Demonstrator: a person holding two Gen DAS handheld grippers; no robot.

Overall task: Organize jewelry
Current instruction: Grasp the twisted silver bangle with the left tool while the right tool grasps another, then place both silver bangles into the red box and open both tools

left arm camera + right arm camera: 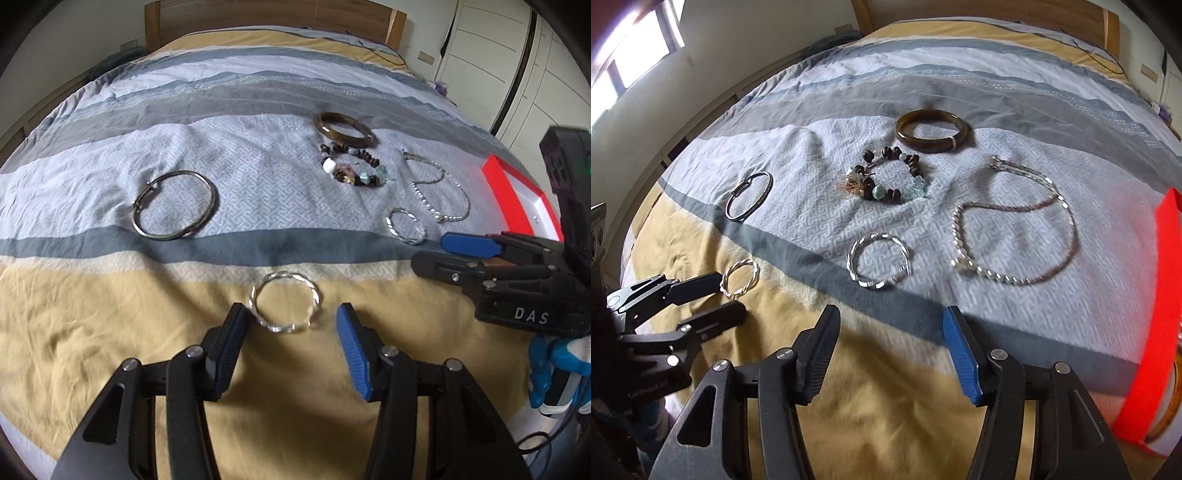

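Several pieces of jewelry lie on a striped bed cover (110, 332). My left gripper (291, 317) stands open, low over the yellow stripe. A twisted silver bangle (318, 299) lies flat just ahead of its tips, with the left pad at its rim; the right wrist view shows the same bangle (742, 261) by the left gripper (733, 293). My right gripper (892, 314) is open with nothing between its fingers. It hangs just short of a second twisted silver bangle (875, 285), which the left wrist view also shows (406, 242) beside the right gripper (428, 251).
Farther off lie a plain silver bangle (166, 237), a brown bangle (923, 146), a beaded bracelet (877, 192) and a silver necklace (960, 236). A red box (1152, 332) sits at the right edge with an amber ring inside. A blue-gloved hand (546, 369) holds the right gripper.
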